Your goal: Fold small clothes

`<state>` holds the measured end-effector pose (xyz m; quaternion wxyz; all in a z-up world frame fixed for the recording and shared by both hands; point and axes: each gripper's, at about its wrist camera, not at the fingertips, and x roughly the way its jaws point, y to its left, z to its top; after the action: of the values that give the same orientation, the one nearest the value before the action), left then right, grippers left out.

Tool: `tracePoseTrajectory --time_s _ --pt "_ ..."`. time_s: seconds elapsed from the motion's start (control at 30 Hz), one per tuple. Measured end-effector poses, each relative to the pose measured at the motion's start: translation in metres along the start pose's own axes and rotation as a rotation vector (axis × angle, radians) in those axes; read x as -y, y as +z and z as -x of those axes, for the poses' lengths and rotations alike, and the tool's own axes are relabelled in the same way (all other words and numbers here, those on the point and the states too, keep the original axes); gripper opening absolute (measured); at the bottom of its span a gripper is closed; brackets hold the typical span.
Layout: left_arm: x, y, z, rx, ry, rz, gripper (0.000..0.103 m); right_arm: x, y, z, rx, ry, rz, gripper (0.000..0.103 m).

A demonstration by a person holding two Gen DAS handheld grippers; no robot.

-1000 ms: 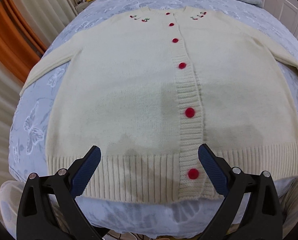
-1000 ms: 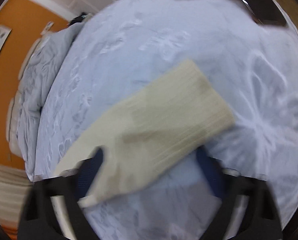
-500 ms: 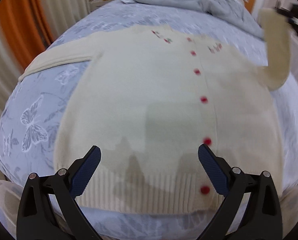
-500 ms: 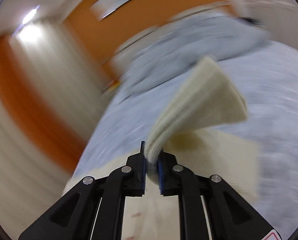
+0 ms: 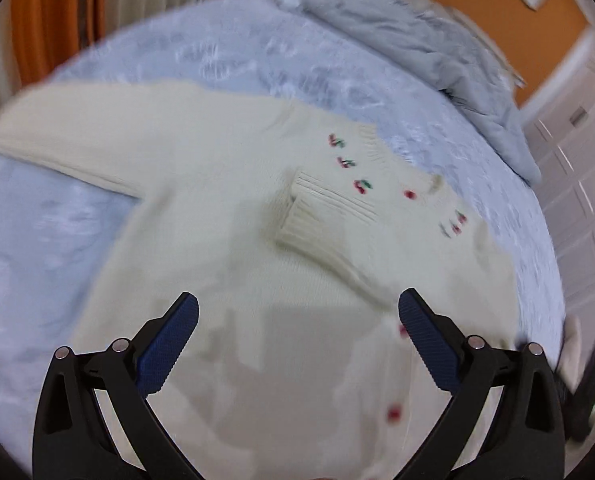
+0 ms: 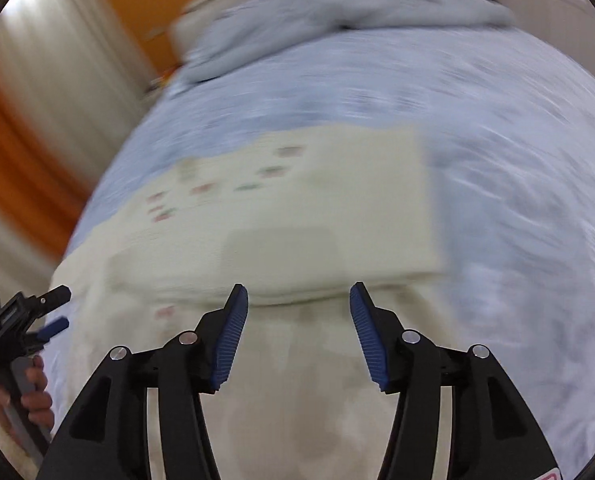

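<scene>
The cream cardigan [image 5: 233, 240] lies button-side up on the bed [image 5: 37, 240]. One sleeve [image 5: 329, 224] is folded across its chest; the other sleeve [image 5: 77, 136] stretches flat, long axis running up and leftward from your left tongs [image 5: 297, 316], which stand apart and empty. Your right tongs [image 6: 299, 308] have just been opening; nothing lies between them. The left hand looks nearer that sleeve.

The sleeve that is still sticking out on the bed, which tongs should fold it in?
Probably the left tongs. They are open and empty, and the straight sleeve lies on their side of the cardigan. The right tongs hang over the folded sleeve.
</scene>
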<state>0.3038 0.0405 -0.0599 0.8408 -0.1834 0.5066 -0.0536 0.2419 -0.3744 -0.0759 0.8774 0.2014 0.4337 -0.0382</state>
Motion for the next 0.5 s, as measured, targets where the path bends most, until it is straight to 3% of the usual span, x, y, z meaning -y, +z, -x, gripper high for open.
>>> tracePoseTrajectory --time_s 0.07,0.1,0.2,0.23,0.27,0.3,0.33,0.4,0.47,0.5 --pt "0.0 0.009 -0.031 -0.04 0.008 0.068 0.094 0.023 0.003 -0.003 0.008 -0.021 -0.071 0.06" --pt "0.002 0.013 -0.046 -0.052 0.029 0.092 0.079 0.03 0.006 -0.009 0.006 -0.023 -0.097 0.063" --pt "0.015 0.019 -0.063 -0.032 0.088 0.074 0.053 0.046 0.011 -0.036 -0.039 -0.002 -0.158 0.066" --pt "0.022 0.022 -0.062 -0.01 0.097 0.045 0.022 0.045 0.016 -0.046 -0.04 0.004 -0.151 0.046" --pt "0.029 0.028 -0.059 -0.003 0.077 0.015 0.01 0.046 0.019 -0.046 -0.034 0.012 -0.14 0.023" --pt "0.032 0.035 -0.051 0.024 0.049 0.008 0.01 0.046 0.024 -0.041 -0.021 0.033 -0.141 0.014" --pt "0.037 0.042 -0.036 0.081 0.0 -0.006 0.01 0.046 0.033 -0.023 0.045 0.102 -0.17 0.01" --pt "0.045 0.051 -0.006 0.184 -0.041 -0.054 0.01 0.045 0.039 0.012 0.153 0.155 -0.16 0.005" --pt "0.042 0.053 -0.001 0.208 -0.043 -0.063 0.01 0.05 0.039 0.027 0.218 0.128 -0.113 0.0" --pt "0.038 0.053 -0.011 0.19 -0.022 -0.066 0.01 0.059 0.036 0.019 0.196 0.077 -0.104 0.0"
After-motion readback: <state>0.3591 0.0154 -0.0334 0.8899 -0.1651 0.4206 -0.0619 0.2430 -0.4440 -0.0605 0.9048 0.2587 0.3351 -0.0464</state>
